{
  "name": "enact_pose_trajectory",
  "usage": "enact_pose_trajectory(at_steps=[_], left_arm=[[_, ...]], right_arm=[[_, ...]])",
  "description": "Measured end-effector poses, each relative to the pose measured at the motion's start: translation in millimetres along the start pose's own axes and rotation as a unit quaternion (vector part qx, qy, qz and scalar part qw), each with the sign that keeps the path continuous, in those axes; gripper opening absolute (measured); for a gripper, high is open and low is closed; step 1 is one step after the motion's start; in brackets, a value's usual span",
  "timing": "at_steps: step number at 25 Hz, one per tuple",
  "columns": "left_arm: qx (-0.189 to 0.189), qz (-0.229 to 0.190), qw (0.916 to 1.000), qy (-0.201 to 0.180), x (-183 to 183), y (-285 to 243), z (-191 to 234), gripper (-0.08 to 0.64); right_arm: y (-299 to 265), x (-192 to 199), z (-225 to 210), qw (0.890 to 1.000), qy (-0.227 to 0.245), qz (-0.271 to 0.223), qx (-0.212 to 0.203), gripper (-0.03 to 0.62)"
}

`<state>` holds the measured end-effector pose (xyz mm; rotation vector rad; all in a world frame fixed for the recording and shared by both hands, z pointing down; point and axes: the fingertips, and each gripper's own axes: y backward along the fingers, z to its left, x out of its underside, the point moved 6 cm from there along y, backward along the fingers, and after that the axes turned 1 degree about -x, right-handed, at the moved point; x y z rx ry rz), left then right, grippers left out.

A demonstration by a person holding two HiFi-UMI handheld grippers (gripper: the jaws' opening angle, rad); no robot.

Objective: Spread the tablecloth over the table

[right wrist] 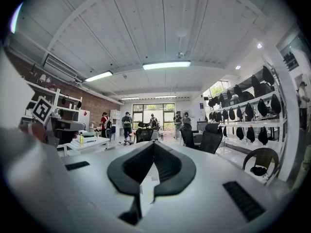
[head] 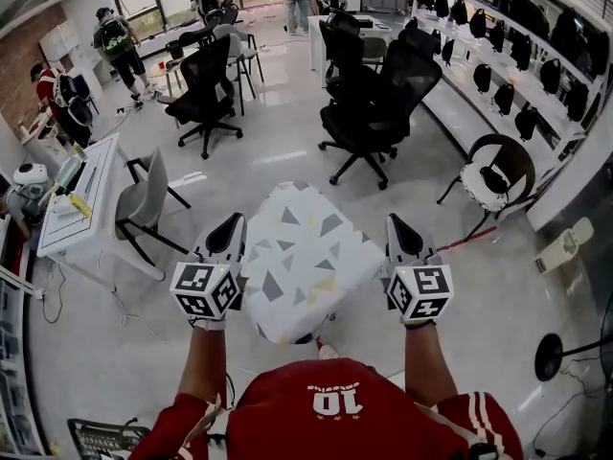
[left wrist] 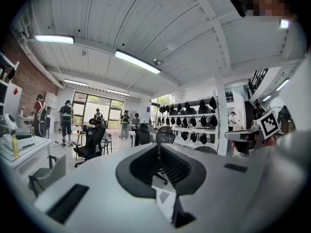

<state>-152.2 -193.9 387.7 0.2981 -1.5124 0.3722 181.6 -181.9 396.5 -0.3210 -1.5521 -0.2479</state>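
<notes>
Both tongs, left gripper [head: 228, 230] and right gripper [head: 406, 234], are clenched on opposite edges of the white tablecloth with grey triangles [head: 302, 257], which sags between them. We judge spreading not begun: only floor [head: 124, 353] lies below them.

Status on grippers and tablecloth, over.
Left hand-held gripper, right hand-held gripper: both shut on tablecloth. Held in air, not yet spread. Office chairs ahead.

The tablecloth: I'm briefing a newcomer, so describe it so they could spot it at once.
In the head view, look above the person's red shirt. Between the left gripper and right gripper hangs the tablecloth, pinched at both sides. It alone is white with grey triangles, unlike the black chairs beyond.
</notes>
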Motion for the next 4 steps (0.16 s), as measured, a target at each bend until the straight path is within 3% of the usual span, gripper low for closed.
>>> enact_pose_trajectory(at_steps=[4], left_arm=[[0.002,0.0,1.0,0.0,6.0,-1.7,-0.9,0.023]], right_arm=[[-1.0,6.6,-0.5,1.0,0.002,0.001,0.002,0.014]])
